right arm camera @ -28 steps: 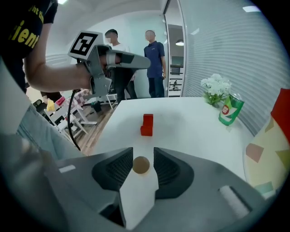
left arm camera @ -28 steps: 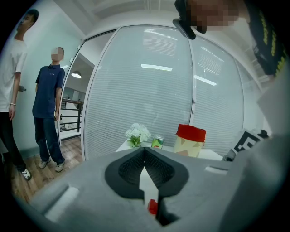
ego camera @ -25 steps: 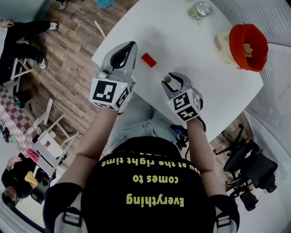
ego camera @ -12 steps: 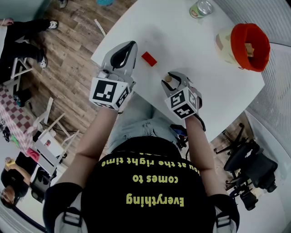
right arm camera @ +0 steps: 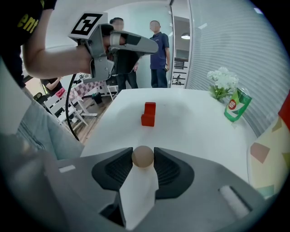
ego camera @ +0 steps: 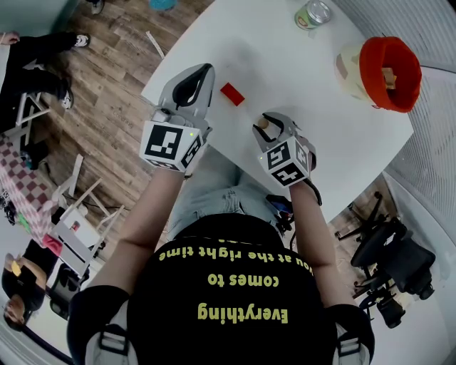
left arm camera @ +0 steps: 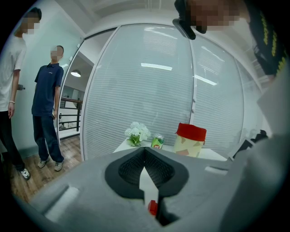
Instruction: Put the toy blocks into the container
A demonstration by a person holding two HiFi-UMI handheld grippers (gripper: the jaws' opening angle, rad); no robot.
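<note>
A small wooden ball [right arm camera: 142, 156] sits between the tips of my right gripper [right arm camera: 143, 153], whose jaws are closing, with both pads touching the ball. In the head view that gripper [ego camera: 265, 124] hovers over the near edge of the white table [ego camera: 285, 64]. A red block [ego camera: 232, 93] lies on the table just beyond and between the two grippers; it stands ahead of the ball in the right gripper view [right arm camera: 148, 113]. My left gripper [ego camera: 201, 74] is shut and empty, left of the block. The container [ego camera: 385, 71], cream with a red rim, stands far right.
A green can [ego camera: 312, 14] and white flowers [right arm camera: 222, 79] stand at the table's far side. Two people [right arm camera: 156, 50] stand beyond the table. White chairs [ego camera: 78, 214] are on the wooden floor to the left. An office chair [ego camera: 392, 264] is at right.
The right gripper has turned slightly and its jaws have narrowed onto the ball. The left gripper and the red block have stayed put.
</note>
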